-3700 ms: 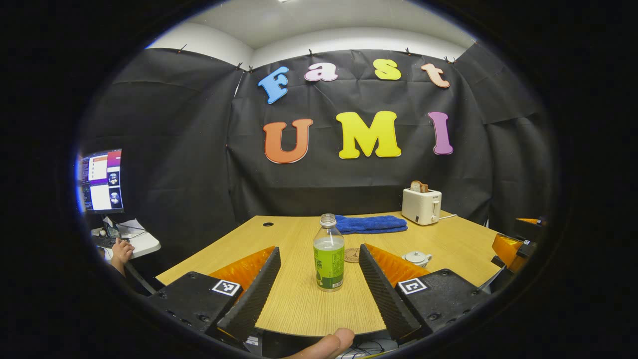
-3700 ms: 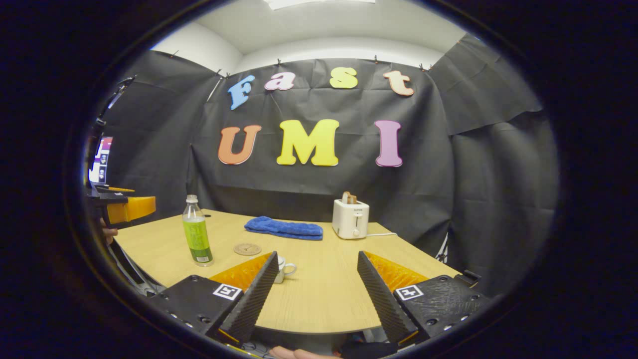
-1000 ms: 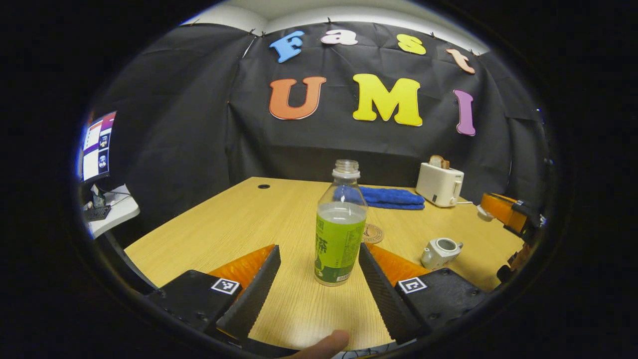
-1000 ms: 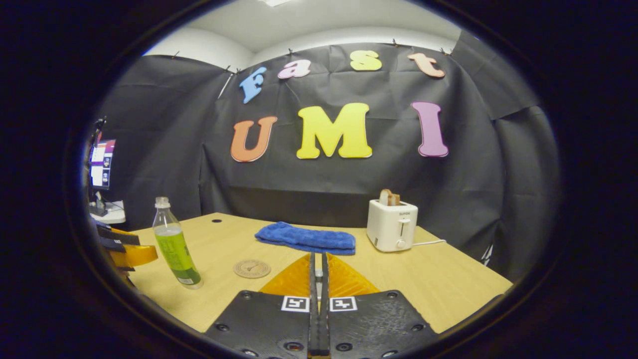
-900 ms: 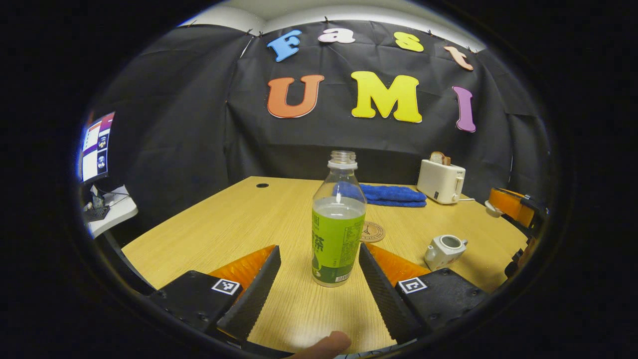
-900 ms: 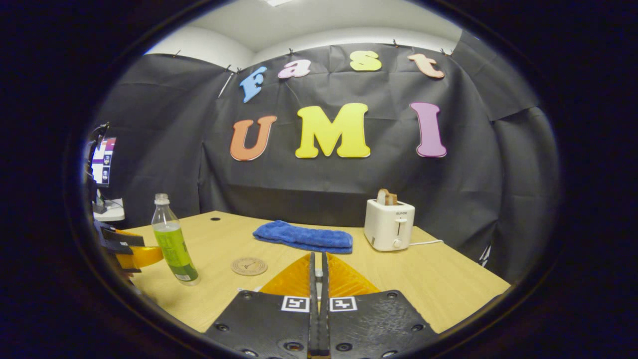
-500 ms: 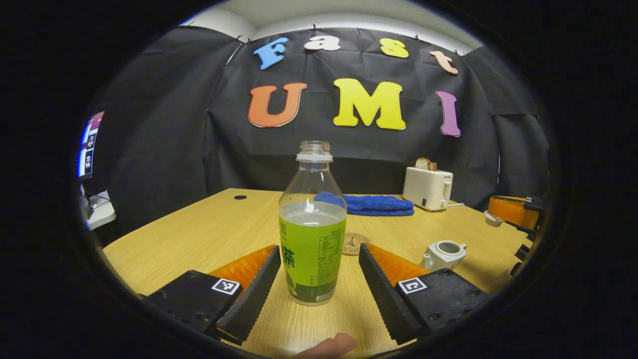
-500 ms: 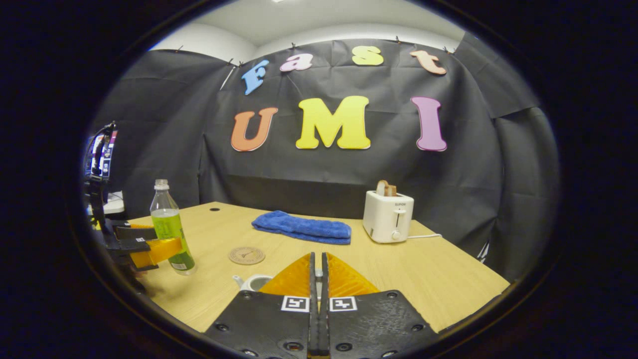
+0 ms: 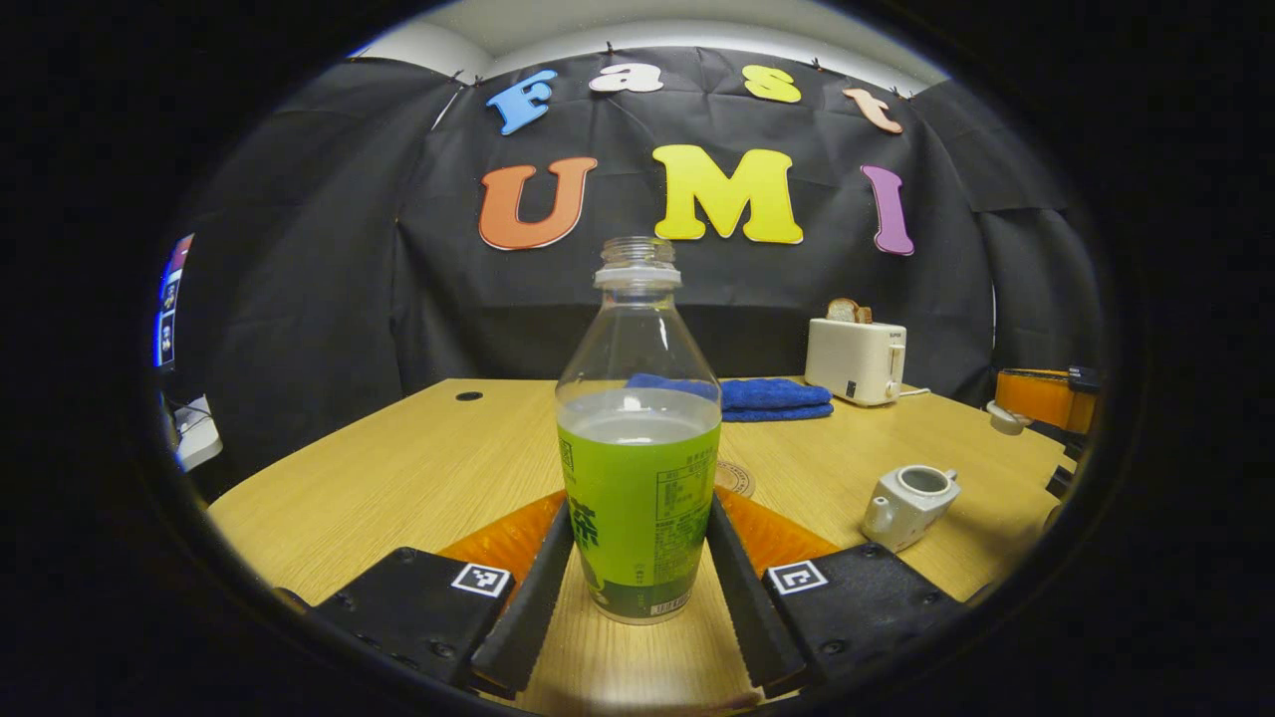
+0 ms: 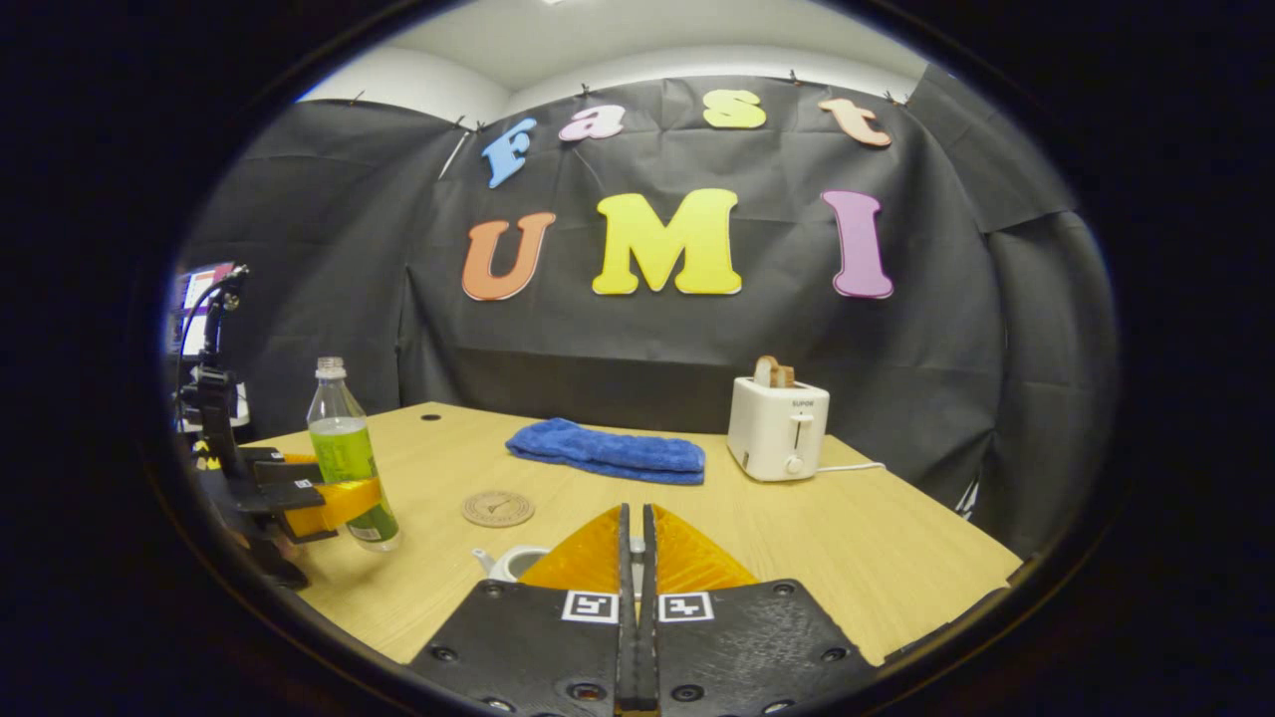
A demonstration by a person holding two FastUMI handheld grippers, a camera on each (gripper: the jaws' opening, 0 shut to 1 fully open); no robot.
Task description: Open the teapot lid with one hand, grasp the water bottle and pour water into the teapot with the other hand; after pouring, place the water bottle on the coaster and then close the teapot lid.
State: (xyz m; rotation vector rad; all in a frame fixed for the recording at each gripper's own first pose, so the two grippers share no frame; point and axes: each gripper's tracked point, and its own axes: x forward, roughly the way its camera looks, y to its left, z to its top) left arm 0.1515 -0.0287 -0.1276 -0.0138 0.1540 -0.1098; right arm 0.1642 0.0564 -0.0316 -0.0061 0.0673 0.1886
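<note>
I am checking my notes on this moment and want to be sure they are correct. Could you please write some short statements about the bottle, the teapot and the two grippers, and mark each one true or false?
1. The water bottle stands upright on the table. True.
2. The bottle has its cap on. False: its neck is open, with no cap.
3. The left gripper has a finger on each side of the bottle's lower part. True.
4. The teapot has its lid on. False: its top is open.
5. The right gripper is wide open. False: its fingers are closed together.
6. The bottle stands on the coaster. False: the coaster lies bare, beside the bottle.
</note>
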